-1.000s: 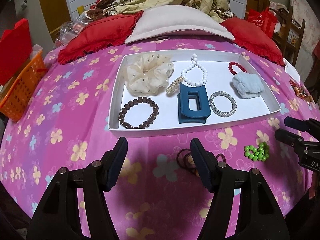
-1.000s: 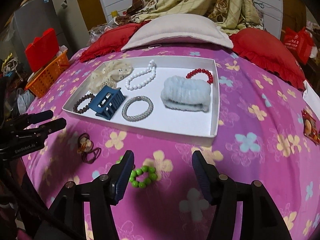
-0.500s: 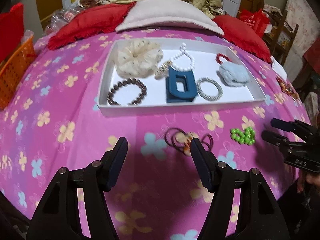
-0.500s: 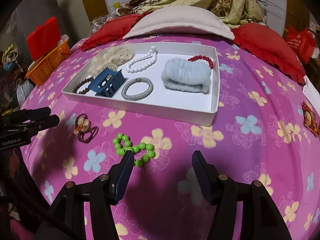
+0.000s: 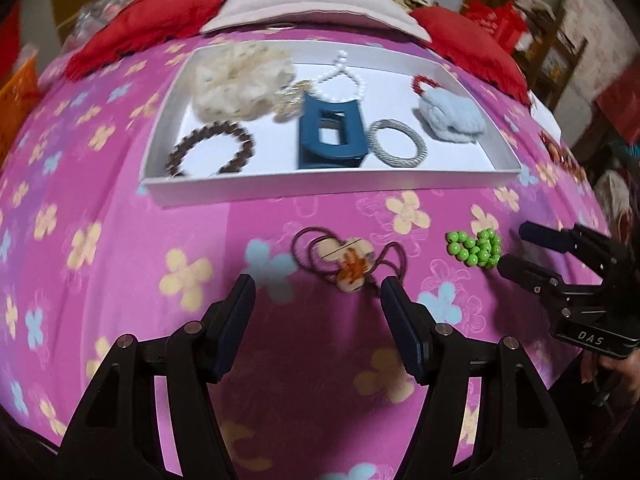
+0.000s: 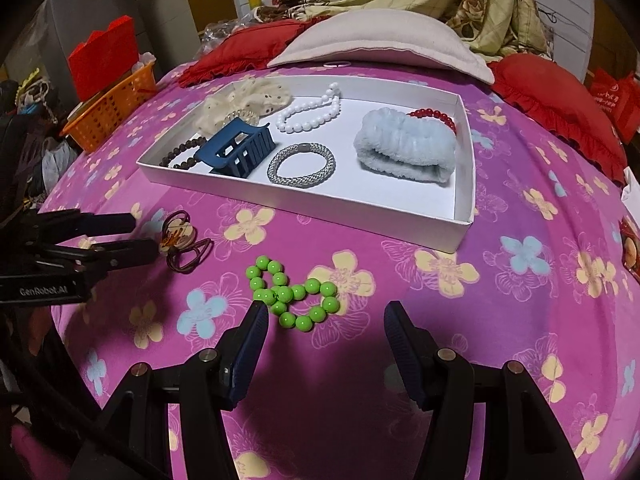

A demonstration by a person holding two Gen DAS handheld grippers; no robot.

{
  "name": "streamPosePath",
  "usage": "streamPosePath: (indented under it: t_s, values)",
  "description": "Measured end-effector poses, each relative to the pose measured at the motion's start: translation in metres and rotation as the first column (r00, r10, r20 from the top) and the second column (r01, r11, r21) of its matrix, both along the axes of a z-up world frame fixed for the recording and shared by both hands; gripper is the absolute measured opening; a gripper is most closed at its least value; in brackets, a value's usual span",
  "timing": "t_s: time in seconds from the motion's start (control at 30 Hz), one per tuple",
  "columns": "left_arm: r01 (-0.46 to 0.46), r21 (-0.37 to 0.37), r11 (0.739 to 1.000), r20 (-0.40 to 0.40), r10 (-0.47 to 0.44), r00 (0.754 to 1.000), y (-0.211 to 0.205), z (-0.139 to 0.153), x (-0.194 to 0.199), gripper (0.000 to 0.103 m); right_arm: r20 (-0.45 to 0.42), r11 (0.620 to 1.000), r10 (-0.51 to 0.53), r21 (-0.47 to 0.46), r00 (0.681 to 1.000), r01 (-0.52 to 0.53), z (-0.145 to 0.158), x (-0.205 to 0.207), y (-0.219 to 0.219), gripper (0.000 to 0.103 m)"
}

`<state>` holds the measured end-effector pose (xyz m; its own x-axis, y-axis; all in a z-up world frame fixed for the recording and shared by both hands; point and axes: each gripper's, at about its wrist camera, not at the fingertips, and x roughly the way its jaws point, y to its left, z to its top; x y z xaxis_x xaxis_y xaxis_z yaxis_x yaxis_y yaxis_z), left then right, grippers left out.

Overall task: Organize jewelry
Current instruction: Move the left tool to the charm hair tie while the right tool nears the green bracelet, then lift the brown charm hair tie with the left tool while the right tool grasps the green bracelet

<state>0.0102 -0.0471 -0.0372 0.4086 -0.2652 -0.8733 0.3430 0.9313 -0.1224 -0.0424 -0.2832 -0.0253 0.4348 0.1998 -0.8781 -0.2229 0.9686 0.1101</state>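
A white tray (image 5: 320, 184) (image 6: 304, 206) lies on the pink flowered bedspread and holds several pieces: a cream scrunchie (image 5: 240, 76), brown bead bracelet (image 5: 212, 152), blue claw clip (image 5: 330, 136) (image 6: 238, 152), silver bangle (image 6: 301, 165), white bead necklace (image 6: 310, 114), light blue band (image 6: 406, 146) and red bead bracelet (image 6: 434, 114). Brown hair ties with a flower charm (image 5: 348, 264) (image 6: 182, 242) lie in front of my open left gripper (image 5: 318, 300) (image 6: 136, 234). A green bead bracelet (image 6: 294, 294) (image 5: 476, 248) lies just ahead of my open right gripper (image 6: 322, 328) (image 5: 512, 248).
Red cushions (image 6: 556, 96) and a beige pillow (image 6: 380, 42) lie behind the tray. An orange basket (image 6: 112, 106) stands at the bed's left edge. A small ornament (image 6: 630, 246) lies at the right edge.
Both grippers have pulled back from the tray and lowered. The hair ties now show fully ahead of the left gripper, and the green bracelet sits closer to the right gripper's fingers.
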Motion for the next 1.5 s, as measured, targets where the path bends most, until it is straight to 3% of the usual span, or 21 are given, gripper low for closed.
streamPosePath:
  t_s: [0.3, 0.47, 0.57, 0.63, 0.7, 0.8, 0.9, 0.97, 1.0, 1.03, 1.23, 1.3, 1.33, 1.37, 1.4, 1.43, 1.5]
  values:
    - [0.006, -0.016, 1.0, -0.041, -0.007, 0.999, -0.021, -0.01, 0.018, 0.065, 0.001, 1.0, 0.006, 0.006, 1.0, -0.006, 0.0, 0.001, -0.001, 0.058]
    - [0.004, 0.027, 1.0, -0.018, -0.004, 1.0, -0.029, -0.013, 0.02, 0.064, 0.006, 0.999, 0.029, 0.017, 1.0, -0.029, -0.004, 0.004, 0.002, 0.058]
    - [0.014, 0.049, 0.999, 0.004, -0.014, 1.0, -0.03, -0.013, 0.019, 0.049, 0.0, 0.999, 0.055, -0.004, 0.999, -0.055, -0.012, 0.008, 0.008, 0.058]
    - [0.015, 0.05, 0.999, 0.012, -0.015, 1.0, -0.027, -0.013, 0.019, 0.037, 0.03, 0.997, 0.067, -0.036, 0.997, -0.066, -0.013, 0.007, 0.012, 0.053]
    - [0.016, 0.033, 0.999, 0.011, -0.017, 1.0, -0.023, -0.013, 0.02, 0.034, 0.049, 0.995, 0.076, -0.069, 0.996, -0.073, -0.013, 0.006, 0.015, 0.034]
    - [0.022, 0.003, 1.0, 0.006, -0.022, 1.0, -0.019, -0.013, 0.02, 0.033, 0.062, 0.995, 0.081, -0.063, 0.995, -0.077, -0.012, 0.005, 0.013, 0.018]
    - [0.019, -0.038, 0.999, -0.002, -0.019, 1.0, -0.015, -0.011, 0.018, 0.027, 0.072, 0.997, 0.067, -0.041, 0.995, -0.064, -0.009, 0.004, 0.007, 0.014]
    - [0.015, -0.047, 0.999, 0.005, -0.014, 1.0, -0.011, -0.005, 0.016, 0.023, 0.096, 0.998, 0.053, -0.035, 0.994, -0.05, -0.003, 0.002, 0.003, 0.001]
    - [0.016, -0.048, 0.999, 0.014, -0.016, 1.0, -0.011, -0.003, 0.016, 0.013, 0.104, 0.999, 0.041, -0.022, 0.994, -0.039, 0.002, 0.002, -0.001, 0.001]
    - [0.016, -0.05, 0.999, 0.023, -0.015, 1.0, -0.01, 0.001, 0.015, 0.01, 0.113, 0.999, 0.034, -0.007, 0.993, -0.033, 0.006, 0.002, -0.003, 0.001]
    - [0.009, -0.085, 0.996, -0.022, -0.011, 1.0, -0.004, -0.002, 0.014, 0.009, 0.126, 0.998, 0.049, 0.026, 0.991, -0.053, 0.018, 0.002, -0.006, 0.001]
    - [-0.008, -0.104, 0.995, -0.034, 0.004, 0.999, 0.0, -0.003, 0.013, 0.012, 0.113, 0.998, 0.047, 0.032, 0.993, -0.05, 0.013, 0.003, -0.007, 0.004]
    - [-0.012, -0.108, 0.994, -0.037, 0.008, 0.999, 0.001, -0.003, 0.012, 0.019, 0.103, 0.998, 0.042, 0.034, 0.994, -0.046, 0.011, 0.003, -0.008, 0.007]
    - [-0.017, -0.112, 0.994, -0.035, 0.013, 0.999, 0.002, -0.003, 0.011, 0.027, 0.084, 0.999, 0.029, 0.038, 0.996, -0.032, 0.008, 0.004, -0.008, 0.023]
    - [-0.026, -0.111, 0.994, -0.032, 0.022, 0.999, 0.003, -0.002, 0.01, 0.048, 0.073, 0.998, 0.018, 0.051, 0.997, -0.022, 0.005, 0.004, -0.01, 0.041]
    - [-0.033, -0.113, 0.993, -0.024, 0.03, 0.999, 0.004, -0.001, 0.009, 0.064, 0.065, 0.997, 0.004, 0.076, 0.998, -0.009, 0.003, 0.005, -0.01, 0.045]
    - [-0.037, -0.111, 0.993, -0.011, 0.036, 0.999, 0.003, 0.0, 0.009, 0.066, 0.054, 0.995, -0.001, 0.1, 0.999, -0.004, 0.0, 0.005, -0.01, 0.045]
